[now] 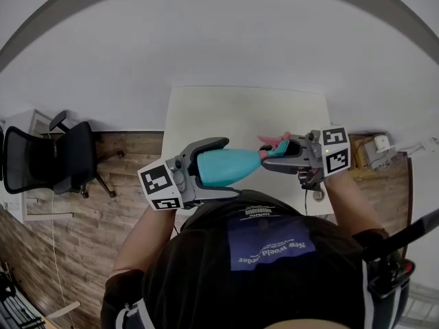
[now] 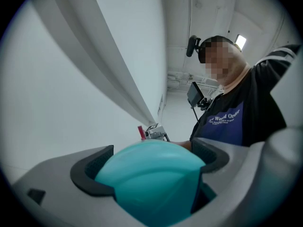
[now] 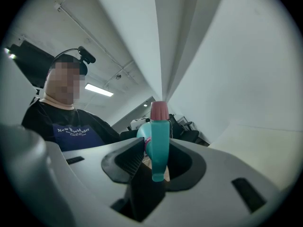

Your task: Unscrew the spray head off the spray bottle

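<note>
One teal spray bottle (image 1: 239, 164) is held level: the left hand-held gripper (image 1: 225, 168) clamps its body, the right hand-held gripper (image 1: 269, 153) pinches its one spray head (image 1: 276, 145).

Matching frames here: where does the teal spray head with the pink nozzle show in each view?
Head view: teal plastic spray head, right of centre, at the neck of the rounded teal bottle.
Left gripper view: only its pink tip, just above the bottle, centre.
Right gripper view: dead centre, upright.
Shared landmark: the blue print panel on the person's black shirt.
</note>
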